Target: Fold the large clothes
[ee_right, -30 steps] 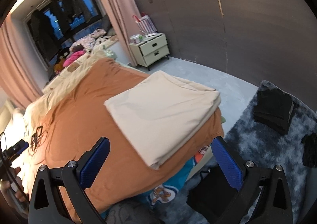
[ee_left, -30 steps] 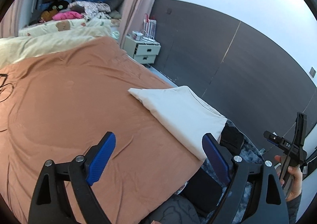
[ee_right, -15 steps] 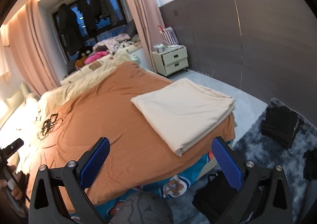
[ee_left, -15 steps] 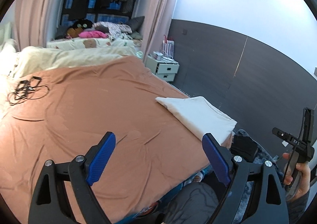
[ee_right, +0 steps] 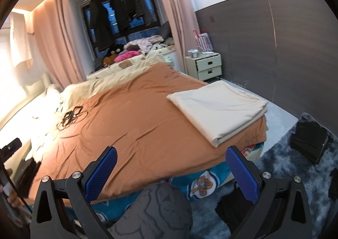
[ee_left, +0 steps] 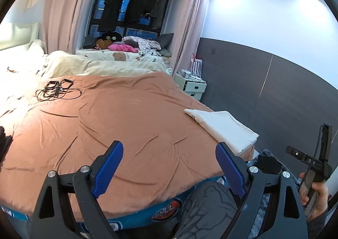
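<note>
Jaws of both the left gripper (ee_left: 169,172) and right gripper (ee_right: 175,172) gape empty. Folded cream cloth (ee_right: 219,110) sits at the orange-covered bed's (ee_right: 137,133) far-right corner; a careless nudge could slide it off.

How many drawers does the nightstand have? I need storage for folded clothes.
2: on the white nightstand beside the bed, an upper drawer and a lower drawer. None appear hidden.
</note>
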Action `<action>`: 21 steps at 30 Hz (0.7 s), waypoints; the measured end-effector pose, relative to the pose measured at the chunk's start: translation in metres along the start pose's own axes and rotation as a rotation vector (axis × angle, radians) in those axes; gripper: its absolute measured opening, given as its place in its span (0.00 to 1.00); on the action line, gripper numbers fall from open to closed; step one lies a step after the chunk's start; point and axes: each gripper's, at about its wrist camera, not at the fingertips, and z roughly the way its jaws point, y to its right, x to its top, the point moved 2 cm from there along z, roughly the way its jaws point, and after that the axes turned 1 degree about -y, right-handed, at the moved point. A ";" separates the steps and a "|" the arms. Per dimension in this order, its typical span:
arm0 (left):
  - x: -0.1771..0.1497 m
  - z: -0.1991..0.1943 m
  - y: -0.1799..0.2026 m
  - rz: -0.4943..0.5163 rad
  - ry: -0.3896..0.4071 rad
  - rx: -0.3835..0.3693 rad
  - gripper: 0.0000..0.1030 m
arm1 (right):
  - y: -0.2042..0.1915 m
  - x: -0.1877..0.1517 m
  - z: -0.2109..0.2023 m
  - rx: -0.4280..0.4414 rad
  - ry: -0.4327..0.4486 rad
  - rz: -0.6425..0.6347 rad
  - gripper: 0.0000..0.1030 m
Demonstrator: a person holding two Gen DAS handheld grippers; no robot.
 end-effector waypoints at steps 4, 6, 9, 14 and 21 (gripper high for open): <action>-0.019 -0.017 -0.007 -0.014 0.019 0.024 0.88 | -0.011 -0.016 -0.006 0.007 0.007 -0.020 1.00; -0.029 -0.023 -0.012 -0.032 0.028 0.041 0.89 | -0.018 -0.023 -0.009 0.014 0.011 -0.034 1.00; -0.040 -0.032 -0.016 -0.040 0.043 0.076 0.89 | -0.030 -0.032 -0.012 0.034 0.008 -0.054 1.00; -0.051 -0.044 -0.023 -0.040 0.065 0.126 0.89 | -0.047 -0.045 -0.009 0.055 -0.008 -0.078 1.00; -0.056 -0.055 -0.031 -0.022 0.082 0.177 0.89 | -0.064 -0.054 0.000 0.079 -0.020 -0.105 1.00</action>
